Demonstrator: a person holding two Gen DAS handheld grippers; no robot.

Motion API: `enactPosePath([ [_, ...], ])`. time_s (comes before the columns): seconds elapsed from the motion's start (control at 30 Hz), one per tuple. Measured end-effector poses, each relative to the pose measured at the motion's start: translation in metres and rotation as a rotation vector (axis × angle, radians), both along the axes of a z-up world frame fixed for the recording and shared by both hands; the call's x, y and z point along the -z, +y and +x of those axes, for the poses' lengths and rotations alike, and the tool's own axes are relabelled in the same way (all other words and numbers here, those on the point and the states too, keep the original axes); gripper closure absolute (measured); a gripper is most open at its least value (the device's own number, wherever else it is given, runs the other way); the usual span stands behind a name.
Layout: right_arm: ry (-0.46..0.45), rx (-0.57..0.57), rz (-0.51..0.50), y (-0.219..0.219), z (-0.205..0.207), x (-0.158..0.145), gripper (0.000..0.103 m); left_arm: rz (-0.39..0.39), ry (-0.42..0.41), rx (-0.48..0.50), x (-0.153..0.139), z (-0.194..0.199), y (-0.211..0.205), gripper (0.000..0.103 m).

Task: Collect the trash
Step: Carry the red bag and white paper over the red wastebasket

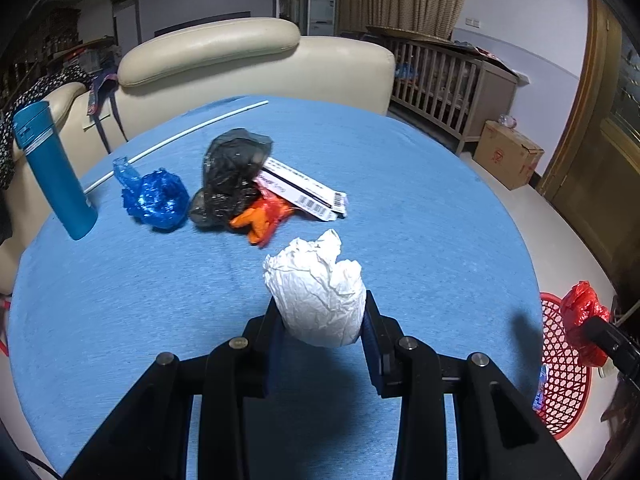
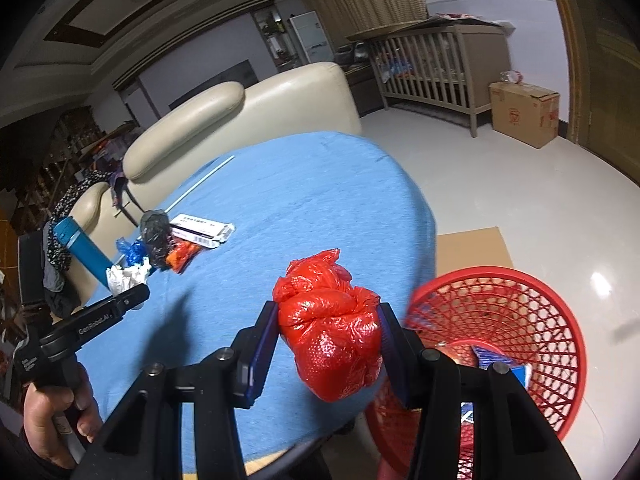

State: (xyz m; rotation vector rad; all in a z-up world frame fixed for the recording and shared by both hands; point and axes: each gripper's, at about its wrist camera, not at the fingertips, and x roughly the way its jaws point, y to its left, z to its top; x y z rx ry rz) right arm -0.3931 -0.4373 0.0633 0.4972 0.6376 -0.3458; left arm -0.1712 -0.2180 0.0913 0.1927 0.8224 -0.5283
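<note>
My left gripper (image 1: 322, 312) is shut on a crumpled white paper ball (image 1: 316, 292) just above the blue table (image 1: 400, 208). It also shows in the right wrist view (image 2: 132, 284). My right gripper (image 2: 330, 320) is shut on a crumpled red plastic bag (image 2: 332, 332) at the table's right edge, beside the red mesh basket (image 2: 520, 320). The basket (image 1: 560, 360) and red bag (image 1: 582, 312) also show in the left wrist view. A blue bag (image 1: 154, 198), a black bag (image 1: 230, 176), an orange wrapper (image 1: 260, 218) and a white barcode card (image 1: 308, 190) lie on the table.
A tall blue bottle (image 1: 52, 172) stands at the table's left edge. A thin white rod (image 1: 180, 136) lies at the back. A cream sofa (image 1: 256, 60) is behind the table. A wooden crib (image 1: 448, 80) and a cardboard box (image 1: 508, 156) stand on the floor to the right.
</note>
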Motion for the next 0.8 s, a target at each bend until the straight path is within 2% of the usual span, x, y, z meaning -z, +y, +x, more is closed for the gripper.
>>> enactPosePath([
  [0.8, 0.032, 0.237, -0.010, -0.060, -0.084, 0.008, 0.051, 0.014, -0.018, 0.150, -0.004, -0.033, -0.055, 0.066],
])
